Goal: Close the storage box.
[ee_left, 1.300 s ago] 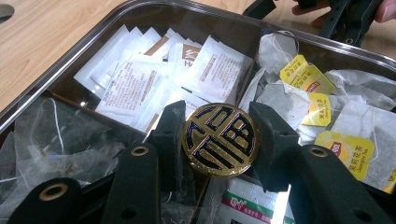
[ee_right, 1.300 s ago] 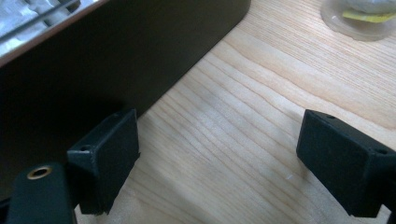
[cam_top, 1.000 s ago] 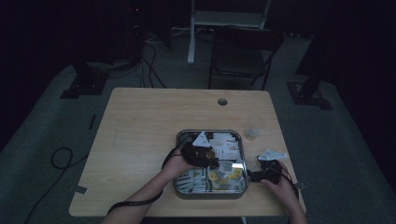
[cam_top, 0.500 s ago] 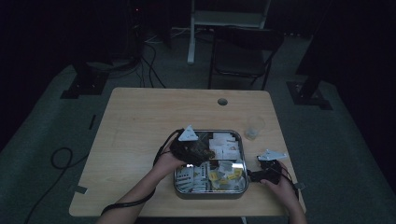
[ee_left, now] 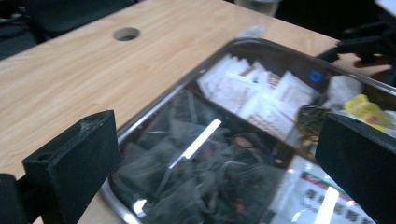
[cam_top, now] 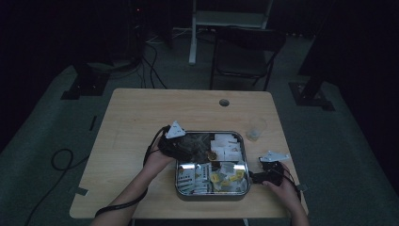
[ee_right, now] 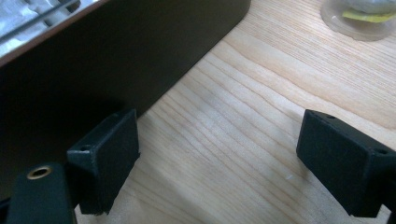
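Tray [cam_top: 212,194] sits on the desk [cam_top: 136,117] before you, packets sorted into its compartments. Your left gripper [cam_top: 181,146] has lifted back to the dark tea bags [ee_left: 196,177], fingers just opened and empty: a drop looks finished. Right gripper [cam_top: 256,178] waits beside the tray, fingers spread, empty.
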